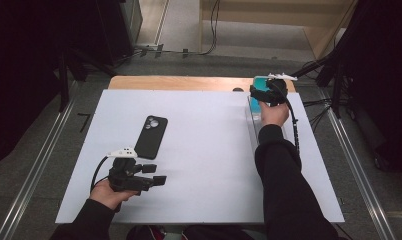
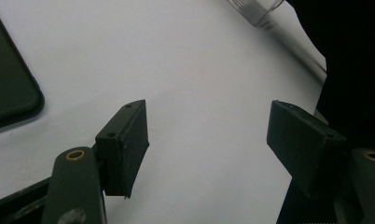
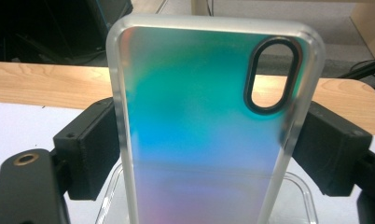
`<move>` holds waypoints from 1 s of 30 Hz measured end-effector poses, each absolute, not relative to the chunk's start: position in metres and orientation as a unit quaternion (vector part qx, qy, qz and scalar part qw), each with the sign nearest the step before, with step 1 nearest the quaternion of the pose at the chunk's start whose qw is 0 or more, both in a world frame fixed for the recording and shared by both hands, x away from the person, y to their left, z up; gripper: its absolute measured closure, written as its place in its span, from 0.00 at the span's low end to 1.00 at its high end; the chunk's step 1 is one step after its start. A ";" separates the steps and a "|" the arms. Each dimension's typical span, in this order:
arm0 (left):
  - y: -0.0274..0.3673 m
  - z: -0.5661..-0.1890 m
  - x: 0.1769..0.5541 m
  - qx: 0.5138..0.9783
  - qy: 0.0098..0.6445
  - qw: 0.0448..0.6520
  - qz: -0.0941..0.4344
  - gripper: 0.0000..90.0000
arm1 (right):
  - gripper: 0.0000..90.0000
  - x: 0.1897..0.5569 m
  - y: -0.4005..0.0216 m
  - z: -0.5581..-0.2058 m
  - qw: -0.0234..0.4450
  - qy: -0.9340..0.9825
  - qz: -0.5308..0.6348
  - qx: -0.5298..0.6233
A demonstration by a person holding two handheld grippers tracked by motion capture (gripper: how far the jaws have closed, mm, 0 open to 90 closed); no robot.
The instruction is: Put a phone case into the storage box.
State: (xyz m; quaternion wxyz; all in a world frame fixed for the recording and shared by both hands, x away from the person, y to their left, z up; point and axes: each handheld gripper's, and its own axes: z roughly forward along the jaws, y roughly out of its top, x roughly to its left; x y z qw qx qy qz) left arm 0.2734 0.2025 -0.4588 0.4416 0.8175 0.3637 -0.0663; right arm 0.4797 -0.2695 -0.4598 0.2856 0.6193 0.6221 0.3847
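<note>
Right tongs (image 3: 209,154) clasp the upright iridescent phone case (image 3: 209,121) by its edges; left tongs (image 2: 209,144) gape empty

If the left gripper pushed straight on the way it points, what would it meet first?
Probably bare table first; beyond that, the clear tray and the other arm's sleeve. The phone lies off to one side.

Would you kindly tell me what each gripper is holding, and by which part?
The right gripper holds the phone case by its two long side edges, above a clear stand. The left gripper holds nothing; its jaws stand open over the table.
</note>
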 end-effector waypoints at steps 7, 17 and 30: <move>0.203 -0.459 0.273 0.817 0.364 0.442 -0.066 0.33 | 0.12 0.480 -0.268 -0.462 0.282 0.624 0.387 0.617; 0.202 -0.459 0.274 0.818 0.364 0.440 -0.065 0.33 | 0.11 0.481 -0.269 -0.464 0.275 0.627 0.383 0.620; 0.202 -0.459 0.275 0.817 0.368 0.438 -0.067 0.33 | 0.07 0.481 -0.270 -0.464 0.265 0.633 0.382 0.619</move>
